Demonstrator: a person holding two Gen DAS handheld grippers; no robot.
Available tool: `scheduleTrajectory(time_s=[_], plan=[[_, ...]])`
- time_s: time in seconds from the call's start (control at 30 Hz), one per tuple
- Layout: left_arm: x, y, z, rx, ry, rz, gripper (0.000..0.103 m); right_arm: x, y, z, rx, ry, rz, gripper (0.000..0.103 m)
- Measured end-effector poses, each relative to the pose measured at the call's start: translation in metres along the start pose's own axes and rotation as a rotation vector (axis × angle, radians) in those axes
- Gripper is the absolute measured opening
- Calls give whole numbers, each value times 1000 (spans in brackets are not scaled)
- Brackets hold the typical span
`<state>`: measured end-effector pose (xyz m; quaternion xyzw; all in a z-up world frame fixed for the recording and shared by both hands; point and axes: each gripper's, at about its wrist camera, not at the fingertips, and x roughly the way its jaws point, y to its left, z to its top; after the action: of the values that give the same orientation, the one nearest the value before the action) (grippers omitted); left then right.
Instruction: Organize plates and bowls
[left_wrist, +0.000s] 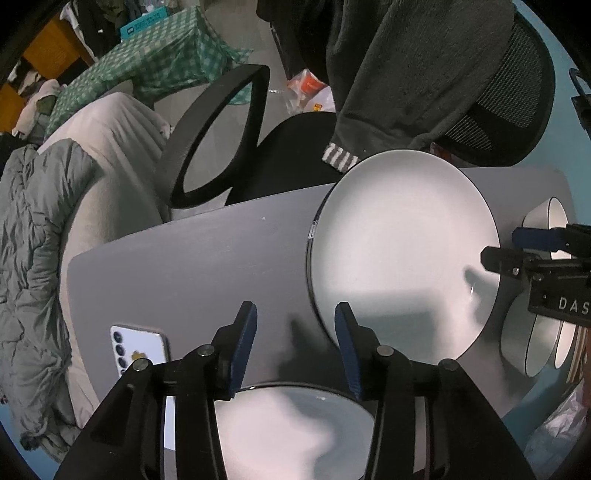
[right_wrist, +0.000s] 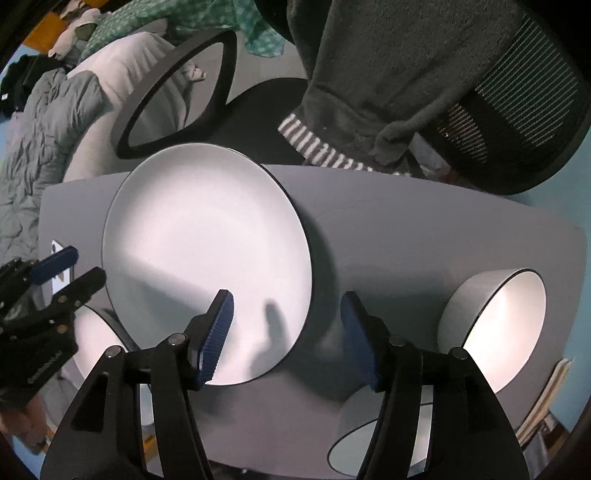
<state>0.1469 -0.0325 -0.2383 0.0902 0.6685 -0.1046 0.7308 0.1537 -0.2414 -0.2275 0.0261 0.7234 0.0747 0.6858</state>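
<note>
A large white plate (left_wrist: 402, 254) lies on the grey table (left_wrist: 207, 258); it also shows in the right wrist view (right_wrist: 207, 254). A second plate (left_wrist: 291, 432) lies under my left gripper (left_wrist: 295, 328), which is open and empty above the table. My right gripper (right_wrist: 288, 317) is open and empty, its jaws standing either side of the large plate's near right edge. Two white bowls (right_wrist: 498, 328) (right_wrist: 380, 439) stand to its right; both show at the right of the left wrist view (left_wrist: 546, 229) (left_wrist: 535, 343).
A white phone (left_wrist: 142, 350) lies on the table's left. A black office chair (left_wrist: 295, 155) with a dark garment (left_wrist: 406, 74) stands behind the table. A bed with grey quilt (left_wrist: 33, 258) is at the left.
</note>
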Motion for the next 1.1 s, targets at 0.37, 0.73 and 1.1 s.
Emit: scheduleTrajectory(time_s=[0.37, 0.73, 1.1], plan=[[-23, 27, -31, 21, -47, -17, 58, -32, 26, -25, -76, -86, -114, 66], [-29, 47, -69, 92, -47, 6, 59, -43, 63, -55, -148, -114, -145, 69], [-15, 74, -93, 80, -18, -22, 60, -20, 83, -85, -147, -55, -45, 70]])
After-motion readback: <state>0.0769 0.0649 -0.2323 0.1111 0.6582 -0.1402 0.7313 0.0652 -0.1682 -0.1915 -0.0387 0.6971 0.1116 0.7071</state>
